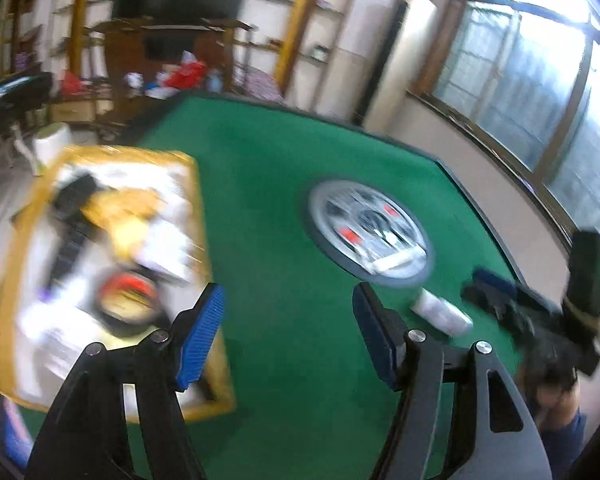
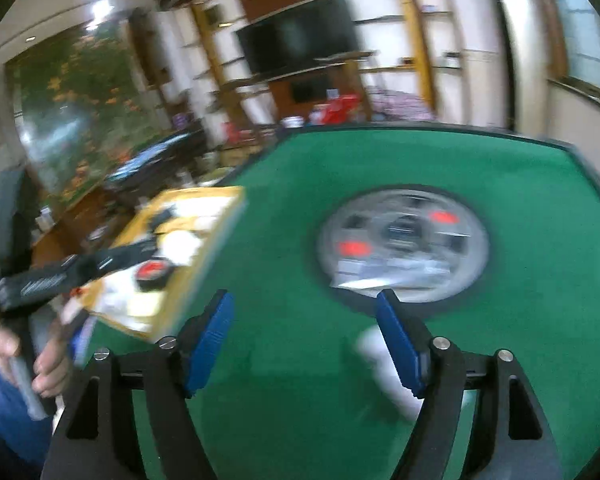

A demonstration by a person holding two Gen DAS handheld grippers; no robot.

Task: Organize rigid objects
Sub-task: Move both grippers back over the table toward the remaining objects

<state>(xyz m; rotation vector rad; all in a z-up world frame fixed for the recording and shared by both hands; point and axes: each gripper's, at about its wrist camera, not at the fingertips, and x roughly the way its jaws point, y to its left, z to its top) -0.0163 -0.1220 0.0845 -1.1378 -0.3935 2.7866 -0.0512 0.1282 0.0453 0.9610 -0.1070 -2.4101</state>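
In the left wrist view my left gripper (image 1: 288,320) is open over the green table (image 1: 280,160), with only felt between its blue pads. A yellow-rimmed tray (image 1: 198,208) to its left holds several blurred items, among them a black bar (image 1: 70,224), a yellow item (image 1: 128,208) and a red-and-black round item (image 1: 126,300). A small white bottle (image 1: 440,312) lies on the felt right of my left gripper. My right gripper (image 1: 488,292) hovers just past it. In the right wrist view my right gripper (image 2: 304,332) is open and empty. The white bottle (image 2: 372,352) is a blur partly hidden under its right finger.
A round silver panel (image 1: 368,228) with red spots sits in the middle of the table, also in the right wrist view as the panel (image 2: 404,244). A hand (image 2: 48,364) at the lower left holds a grey grip. Cluttered shelves and a dark screen stand behind the table.
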